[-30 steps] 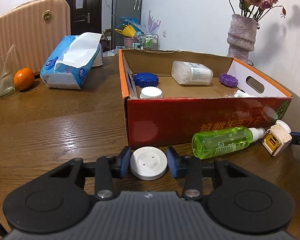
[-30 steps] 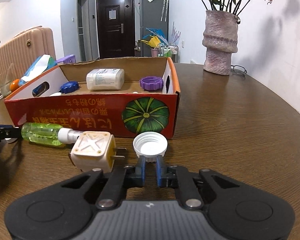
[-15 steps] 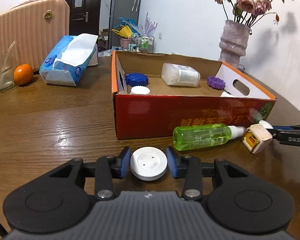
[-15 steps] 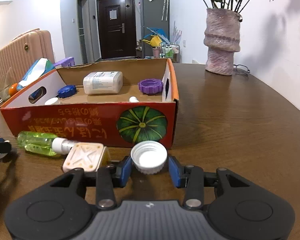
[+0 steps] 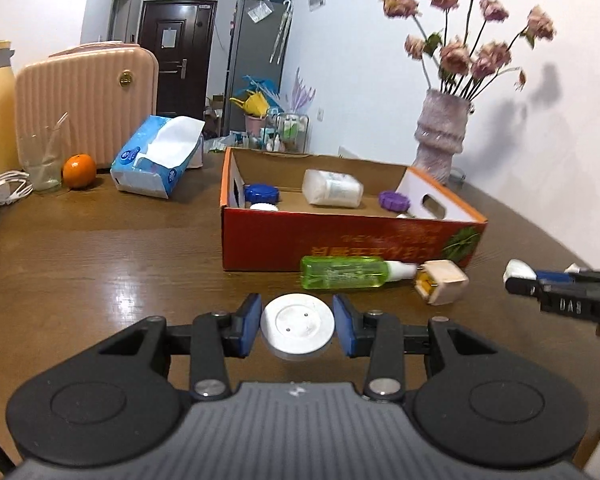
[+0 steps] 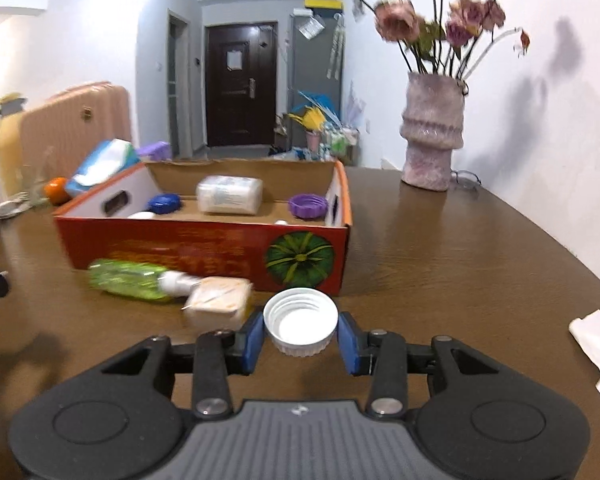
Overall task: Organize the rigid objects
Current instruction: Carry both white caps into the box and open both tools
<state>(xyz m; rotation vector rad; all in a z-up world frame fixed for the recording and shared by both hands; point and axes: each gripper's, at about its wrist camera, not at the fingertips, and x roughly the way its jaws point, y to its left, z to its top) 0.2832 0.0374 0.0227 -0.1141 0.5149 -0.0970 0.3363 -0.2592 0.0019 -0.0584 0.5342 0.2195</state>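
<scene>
My left gripper point(image 5: 298, 326) is shut on a flat white round lid point(image 5: 298, 330) and holds it above the wooden table. My right gripper point(image 6: 300, 338) is shut on a white threaded bottle cap point(image 6: 300, 326), open side up, also lifted; it shows at the right of the left wrist view point(image 5: 540, 282). A red cardboard box point(image 5: 340, 240) point(image 6: 204, 248) stands ahead and holds a white bottle point(image 5: 332, 188), a blue cap point(image 5: 262, 193), a purple cap point(image 5: 394, 201) and a white cap point(image 5: 264, 208). A green spray bottle point(image 5: 344, 273) point(image 6: 130, 280) and a cream plug adapter point(image 5: 442, 282) point(image 6: 220, 304) lie in front of the box.
A vase of dried roses point(image 5: 442, 136) point(image 6: 432, 136) stands behind the box at the right. A tissue pack point(image 5: 156, 156), an orange point(image 5: 79, 171), a glass point(image 5: 42, 160) and a pink suitcase point(image 5: 86, 100) are at the far left. A white tissue point(image 6: 598, 344) lies at the right.
Both grippers have risen and pulled back from the box. The right gripper opened, closed around the white cap, and now carries it off the table. The left still holds its lid.
</scene>
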